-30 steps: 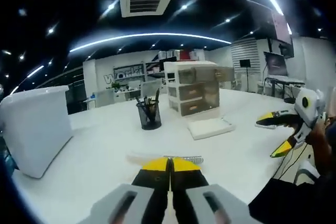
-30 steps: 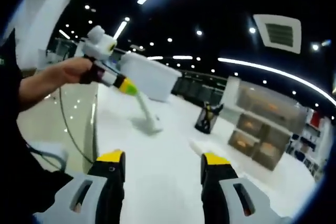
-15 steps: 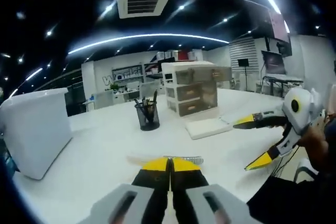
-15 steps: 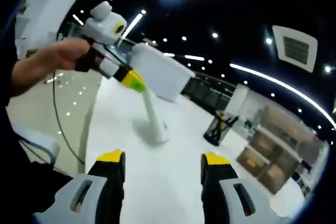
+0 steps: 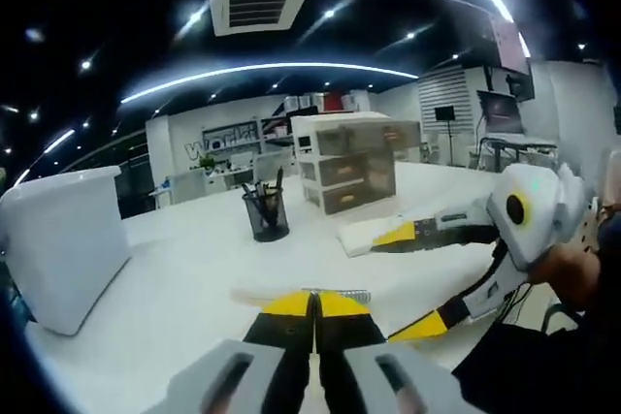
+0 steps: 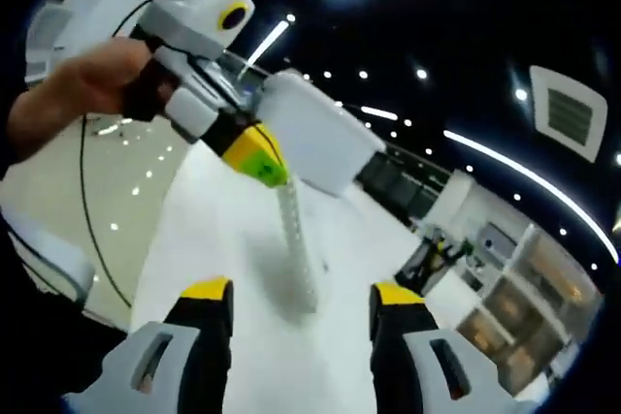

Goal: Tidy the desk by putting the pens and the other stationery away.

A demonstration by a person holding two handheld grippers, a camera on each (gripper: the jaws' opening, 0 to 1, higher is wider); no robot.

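Note:
My left gripper (image 5: 312, 305) is shut on a clear plastic ruler (image 5: 347, 294) that lies crosswise between its yellow tips. In the right gripper view, that left gripper (image 6: 260, 157) is held in a hand at the upper left, with the ruler (image 6: 296, 239) hanging down from it. My right gripper (image 6: 301, 296) is open, with nothing between its jaws, just below the ruler's free end. It comes into the left gripper view from the right, where the right gripper (image 5: 408, 283) stands open close to the ruler. A black mesh pen cup (image 5: 265, 212) with several pens stands on the white desk (image 5: 175, 278).
A white pad (image 5: 374, 235) lies right of the cup, with a translucent drawer unit (image 5: 344, 162) behind it. A large white bin (image 5: 60, 239) stands at the desk's left edge. The bin (image 6: 315, 133) and pen cup (image 6: 434, 257) lie beyond the ruler.
My right gripper has moved in towards the left gripper and the ruler, still open. The left gripper has stayed shut on the ruler and hardly moved.

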